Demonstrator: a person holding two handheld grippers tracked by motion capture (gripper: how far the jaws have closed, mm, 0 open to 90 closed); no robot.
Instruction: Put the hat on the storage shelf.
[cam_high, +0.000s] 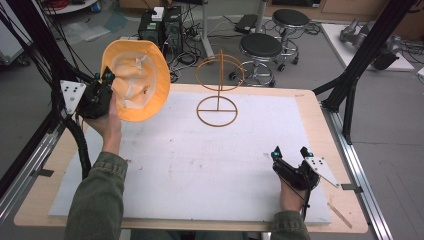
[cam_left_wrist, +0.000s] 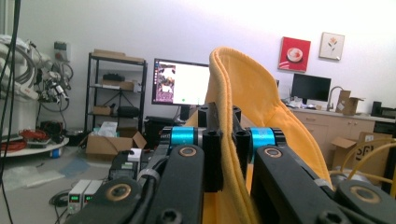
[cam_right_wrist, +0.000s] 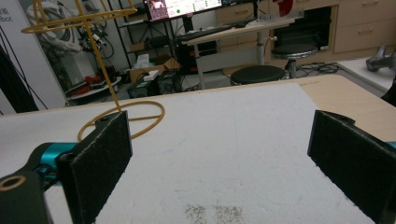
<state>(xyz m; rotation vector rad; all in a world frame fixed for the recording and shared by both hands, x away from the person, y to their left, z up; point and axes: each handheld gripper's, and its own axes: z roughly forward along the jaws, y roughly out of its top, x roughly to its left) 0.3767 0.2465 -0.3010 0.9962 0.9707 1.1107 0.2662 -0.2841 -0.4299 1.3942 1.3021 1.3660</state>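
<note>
An orange hat (cam_high: 136, 80) hangs in the air over the table's left rear corner, its pale inside turned toward the camera. My left gripper (cam_high: 107, 80) is shut on the hat's brim, and in the left gripper view the orange brim (cam_left_wrist: 233, 116) is pinched between the two black jaws (cam_left_wrist: 226, 144). A yellow wire hat stand (cam_high: 218, 90) stands at the back middle of the white mat (cam_high: 210, 160), with a ring base and a ring top. Near the front right my right gripper (cam_high: 290, 151) rests open and empty, pointing up the table; the stand (cam_right_wrist: 100, 70) shows beyond its pads.
The wooden table (cam_high: 335, 150) edge borders the mat. Black frame posts (cam_high: 360, 65) rise at both sides. Two round stools (cam_high: 261, 47) and computer boxes (cam_high: 160, 27) stand on the floor behind the table.
</note>
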